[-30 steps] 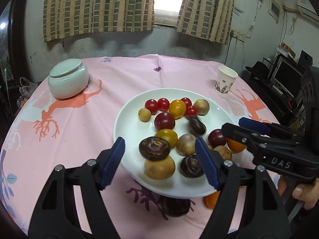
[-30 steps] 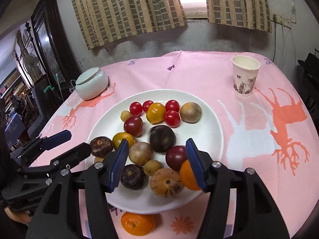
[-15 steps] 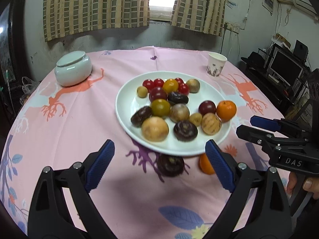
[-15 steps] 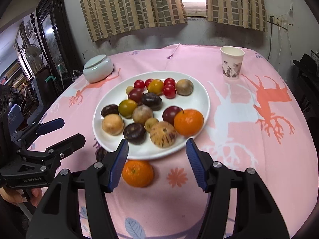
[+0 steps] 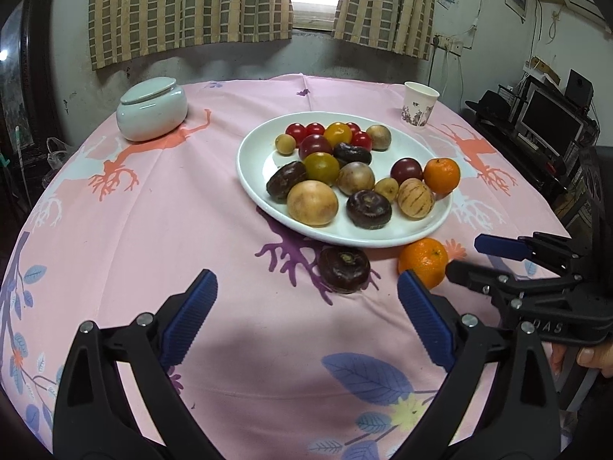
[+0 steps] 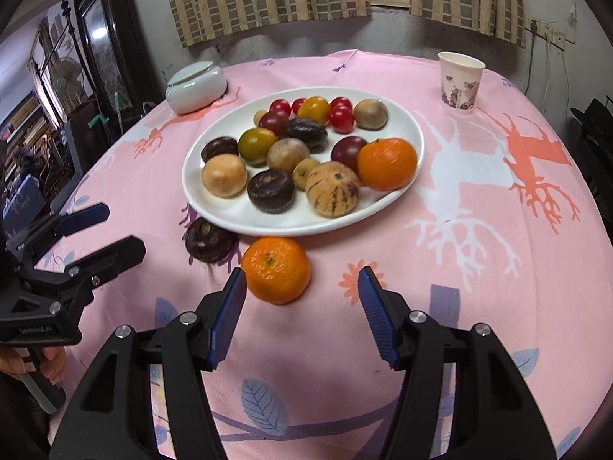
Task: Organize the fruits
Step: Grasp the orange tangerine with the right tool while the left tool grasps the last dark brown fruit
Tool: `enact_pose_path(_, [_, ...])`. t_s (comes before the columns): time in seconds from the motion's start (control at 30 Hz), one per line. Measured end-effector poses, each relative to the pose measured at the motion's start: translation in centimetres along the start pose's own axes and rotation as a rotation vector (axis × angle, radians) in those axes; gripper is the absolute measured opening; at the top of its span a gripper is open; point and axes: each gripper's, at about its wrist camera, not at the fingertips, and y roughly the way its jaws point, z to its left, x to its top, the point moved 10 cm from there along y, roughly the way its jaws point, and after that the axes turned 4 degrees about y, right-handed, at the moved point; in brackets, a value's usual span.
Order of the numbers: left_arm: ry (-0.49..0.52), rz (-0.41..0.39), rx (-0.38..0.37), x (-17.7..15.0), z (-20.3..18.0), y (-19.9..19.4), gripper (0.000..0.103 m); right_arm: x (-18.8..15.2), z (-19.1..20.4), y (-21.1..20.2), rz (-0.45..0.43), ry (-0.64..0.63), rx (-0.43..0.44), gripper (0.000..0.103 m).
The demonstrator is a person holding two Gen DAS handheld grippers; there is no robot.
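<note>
Both grippers hovering open, nothing held. Left gripper (image 5: pixel 306 314) jaws just been opening wide, nothing between them; right gripper (image 6: pixel 302 314) sitting half open just behind loose orange (image 6: pixel 276 269).

Orange and dark fruit (image 5: pixel 345 269) lying on cloth, touching plate (image 5: pixel 253 176) rim.

Risk imo: orange being round, rolling off if nudged.

Orange stem pointing up, no real long axis.

Black gripper (image 5: pixel 306 306), ribbed blue pads (image 5: pixel 189 316)
</note>
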Motion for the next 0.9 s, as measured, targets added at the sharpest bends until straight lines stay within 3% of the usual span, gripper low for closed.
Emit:
enact_pose_path(0.33, [0.018,0.022,0.020,-1.0,0.8,1.2,0.098,-0.1,1.3,4.1,0.035,-0.083,-0.100,0.061])
enact_pose_path(0.37, [0.019,0.026,0.020,-1.1,0.8,1.3,0.098,0.0,1.3,4.3,0.028,-0.084,-0.113,0.058])
enact_pose_path(0.4, [0.018,0.031,0.017,-1.2,0.7,1.4,0.098,-0.1,1.7,4.6,0.034,-0.090,-0.089,0.046])
enact_pose_path(0.47, [0.024,0.046,0.003,-1.5,0.4,1.8,0.098,-0.1,1.8,4.4,0.026,-0.104,-0.117,0.046])
enact_pose_path(0.7, [0.072,0.042,0.015,-2.0,-0.7,2.4,0.098,-1.0,0.1,2.0,0.018,-0.061,-0.081,0.046])
enact_pose_path(0.9, [0.031,0.082,-0.013,-1.8,-1.4,3.6,0.098,-1.8,-2.1,0.1,-0.004,0.005,-0.049,0.046])
